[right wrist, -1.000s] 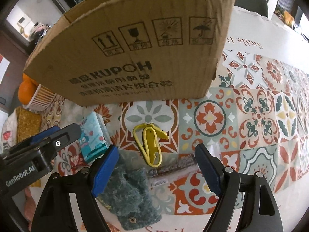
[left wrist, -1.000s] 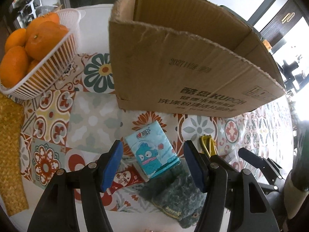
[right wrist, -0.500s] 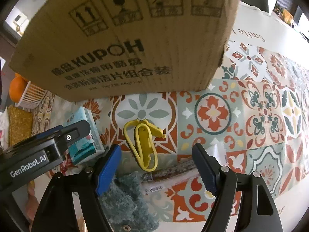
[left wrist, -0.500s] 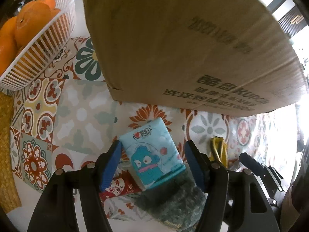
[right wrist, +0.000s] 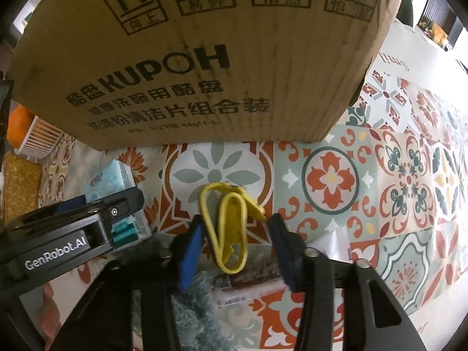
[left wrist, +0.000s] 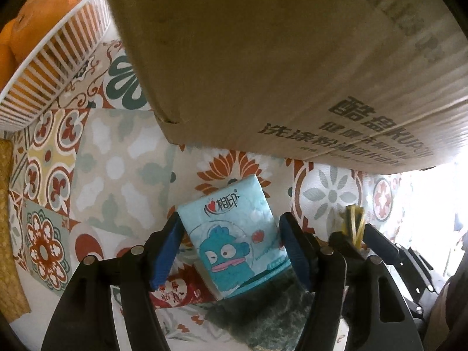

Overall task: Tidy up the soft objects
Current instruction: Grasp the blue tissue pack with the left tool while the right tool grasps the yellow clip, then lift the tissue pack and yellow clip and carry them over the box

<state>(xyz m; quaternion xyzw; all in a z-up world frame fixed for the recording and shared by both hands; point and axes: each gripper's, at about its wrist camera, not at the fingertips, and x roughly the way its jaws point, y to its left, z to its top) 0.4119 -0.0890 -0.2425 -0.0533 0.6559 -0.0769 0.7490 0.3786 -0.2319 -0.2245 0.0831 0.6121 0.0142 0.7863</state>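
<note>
A blue tissue pack with a cartoon fish lies on the patterned tablecloth, partly on a dark green fuzzy cloth. My left gripper straddles the pack, its blue pads close to or touching both sides. My right gripper straddles a yellow plastic clip, jaws apart and narrowed around it. The pack and the green cloth also show in the right wrist view. A large cardboard box stands just behind; it fills the top of the right wrist view.
A white basket of oranges stands at the far left. A red packet lies under the left pad. A brown wrapped bar lies below the clip. A woven yellow mat lies at the left edge.
Both grippers have moved forward and down toward the table. The left jaws now flank the tissue pack; the right jaws have narrowed around the yellow clip.
</note>
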